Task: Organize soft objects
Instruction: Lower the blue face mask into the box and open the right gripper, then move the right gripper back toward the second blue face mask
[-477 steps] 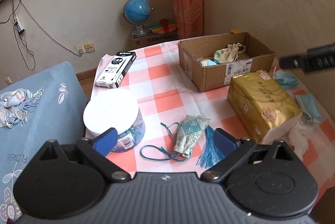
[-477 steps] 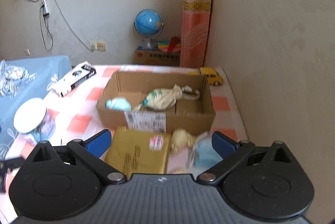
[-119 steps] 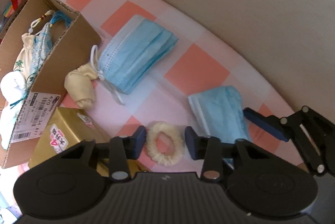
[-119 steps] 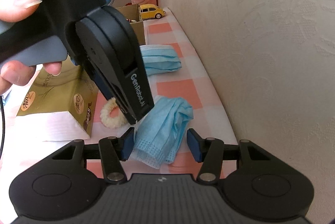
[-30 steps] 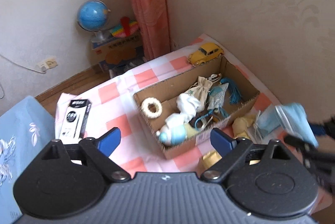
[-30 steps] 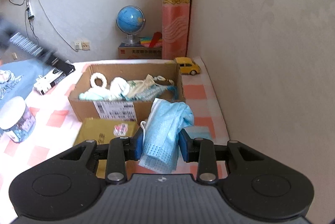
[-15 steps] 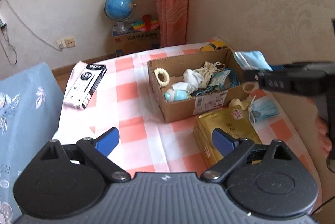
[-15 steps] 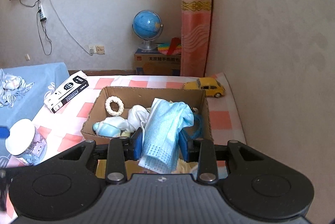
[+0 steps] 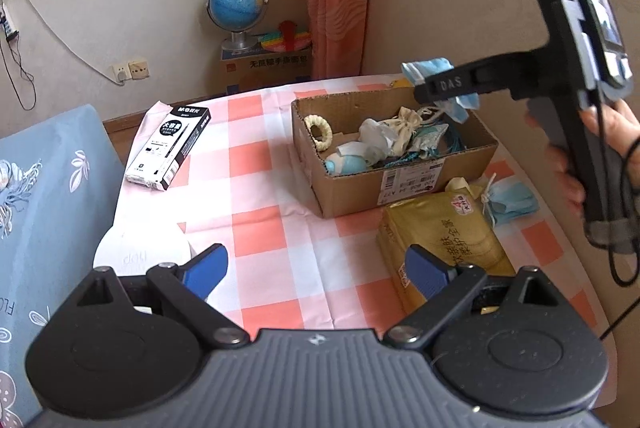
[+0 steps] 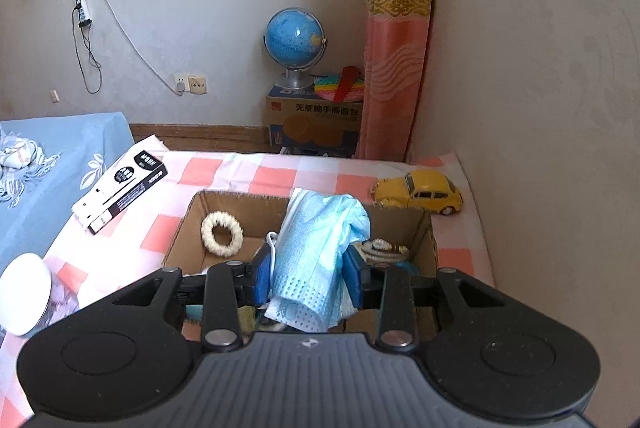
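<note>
one crumpled light-blue face mask is held between the blue pads of the right gripper, whose jaws have just been opening a little with the mask between them, above the open brown cardboard box on the pink-and-white checked tablecloth. the left gripper is seen with jaws wide apart and nothing between them. a second blue face mask lies beside a gold tissue pack.
</note>
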`<act>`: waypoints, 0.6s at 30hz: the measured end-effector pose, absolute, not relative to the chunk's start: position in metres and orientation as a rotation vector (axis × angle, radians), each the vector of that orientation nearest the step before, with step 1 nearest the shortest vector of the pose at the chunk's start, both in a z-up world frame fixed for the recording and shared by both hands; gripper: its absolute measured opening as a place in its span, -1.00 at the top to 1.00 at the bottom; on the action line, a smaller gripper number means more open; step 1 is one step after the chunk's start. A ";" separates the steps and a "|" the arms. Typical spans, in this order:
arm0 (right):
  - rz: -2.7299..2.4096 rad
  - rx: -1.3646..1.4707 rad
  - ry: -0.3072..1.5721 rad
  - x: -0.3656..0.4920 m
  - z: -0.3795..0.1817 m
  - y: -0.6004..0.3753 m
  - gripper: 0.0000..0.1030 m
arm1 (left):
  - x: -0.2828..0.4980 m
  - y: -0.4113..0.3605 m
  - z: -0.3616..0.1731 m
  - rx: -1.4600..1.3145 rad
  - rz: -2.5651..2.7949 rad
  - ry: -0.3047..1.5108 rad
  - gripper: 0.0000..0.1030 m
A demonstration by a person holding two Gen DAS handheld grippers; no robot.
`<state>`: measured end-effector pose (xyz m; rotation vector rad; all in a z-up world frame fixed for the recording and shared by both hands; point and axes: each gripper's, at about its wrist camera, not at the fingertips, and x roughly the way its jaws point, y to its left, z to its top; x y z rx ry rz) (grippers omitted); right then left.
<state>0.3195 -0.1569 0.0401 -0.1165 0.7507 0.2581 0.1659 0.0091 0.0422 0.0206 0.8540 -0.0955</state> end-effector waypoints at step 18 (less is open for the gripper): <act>0.185 -0.085 0.735 0.283 0.047 -0.183 -1.00 | 0.161 0.010 0.043 0.011 -0.093 0.857 -0.85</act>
